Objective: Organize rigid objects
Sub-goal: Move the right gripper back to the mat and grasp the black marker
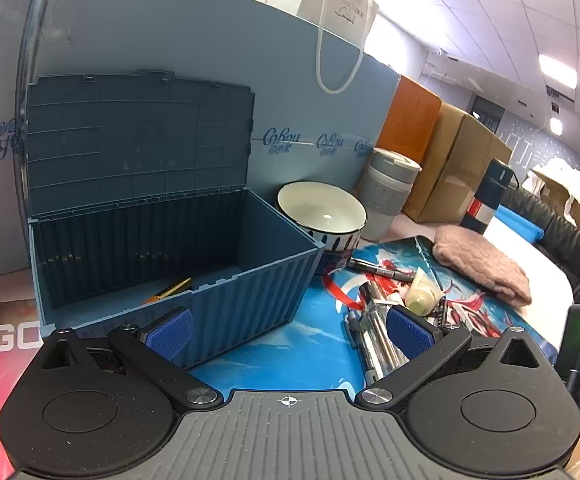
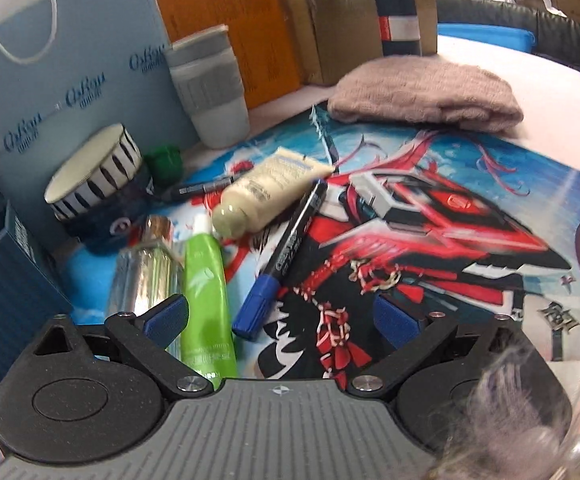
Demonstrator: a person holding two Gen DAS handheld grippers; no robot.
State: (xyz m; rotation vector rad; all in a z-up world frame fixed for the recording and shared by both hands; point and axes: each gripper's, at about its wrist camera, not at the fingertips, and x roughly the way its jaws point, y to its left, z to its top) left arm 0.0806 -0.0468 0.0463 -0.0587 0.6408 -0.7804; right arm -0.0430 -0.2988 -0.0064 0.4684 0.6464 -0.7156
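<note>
A blue container-style box [image 1: 178, 264] stands open with its lid up; a gold pen [image 1: 170, 289] lies inside. My left gripper [image 1: 288, 330] is open and empty in front of the box's near corner. Beside the box lie a shiny silver bottle [image 1: 377, 336], a cream tube [image 1: 419, 294] and a black pen [image 1: 377, 270]. My right gripper [image 2: 282, 320] is open and empty, low over the printed mat [image 2: 449, 216]. A green tube [image 2: 206, 288] and a blue-capped marker [image 2: 286, 248] lie between its fingers. The silver bottle [image 2: 146, 268] and cream tube [image 2: 266, 192] lie just beyond.
A striped bowl [image 1: 321, 212] [image 2: 94, 184], a grey cup [image 2: 210, 88], a green cap [image 2: 164, 164] and a pink knitted cloth [image 2: 421, 96] sit around the mat. A blue paper bag [image 1: 170, 40] and cardboard boxes [image 1: 449, 168] stand behind. A thermos [image 1: 489, 196] stands right.
</note>
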